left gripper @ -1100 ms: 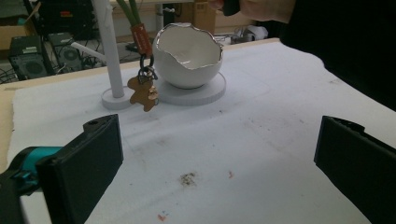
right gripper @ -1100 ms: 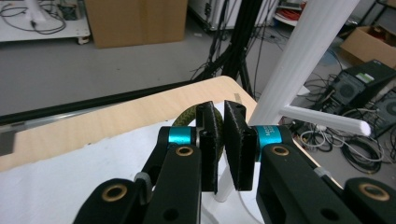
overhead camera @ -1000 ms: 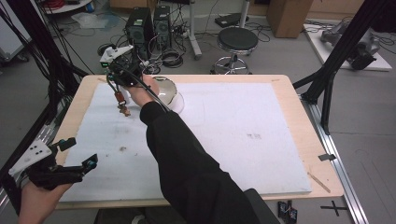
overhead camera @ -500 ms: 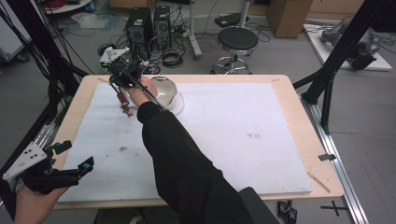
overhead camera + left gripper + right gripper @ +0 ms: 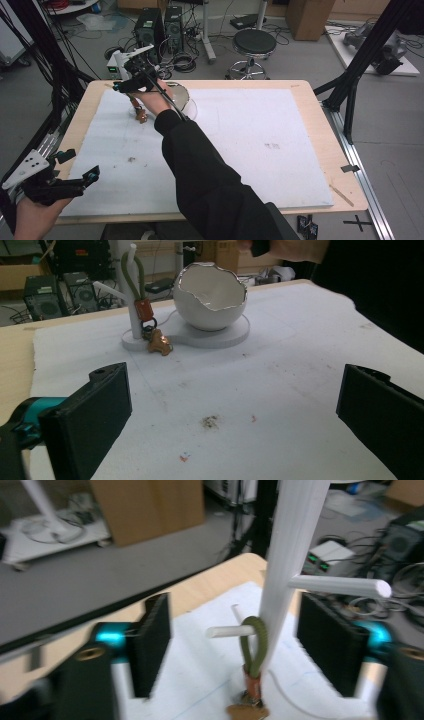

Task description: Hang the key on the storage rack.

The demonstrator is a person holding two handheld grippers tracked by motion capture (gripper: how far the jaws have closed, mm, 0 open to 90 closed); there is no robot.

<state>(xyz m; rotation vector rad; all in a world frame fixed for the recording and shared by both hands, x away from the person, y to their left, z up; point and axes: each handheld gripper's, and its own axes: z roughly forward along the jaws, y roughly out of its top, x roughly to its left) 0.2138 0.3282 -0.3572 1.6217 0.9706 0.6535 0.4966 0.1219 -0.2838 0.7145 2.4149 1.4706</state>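
High view, progress: the right gripper (image 5: 131, 86) is at the white peg stand (image 5: 135, 102) at the table's (image 5: 310, 125) far left; the key fob (image 5: 142, 118) appears hung, so little seems left.
High view, left gripper (image 5: 60, 177): jaws apart, idle at the near left edge.
Left gripper view: the fob (image 5: 159, 342) hangs by its olive loop (image 5: 131, 271) just beside the eggshell bowl (image 5: 210, 295).
Right gripper view: jaws apart either side of the stand's post (image 5: 292, 555), gripping nothing; loop (image 5: 256, 647) on a peg.
Writing: none readable.

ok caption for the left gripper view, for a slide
Open left tool facing a white peg stand with a hanging keychain beside an eggshell-shaped bowl.
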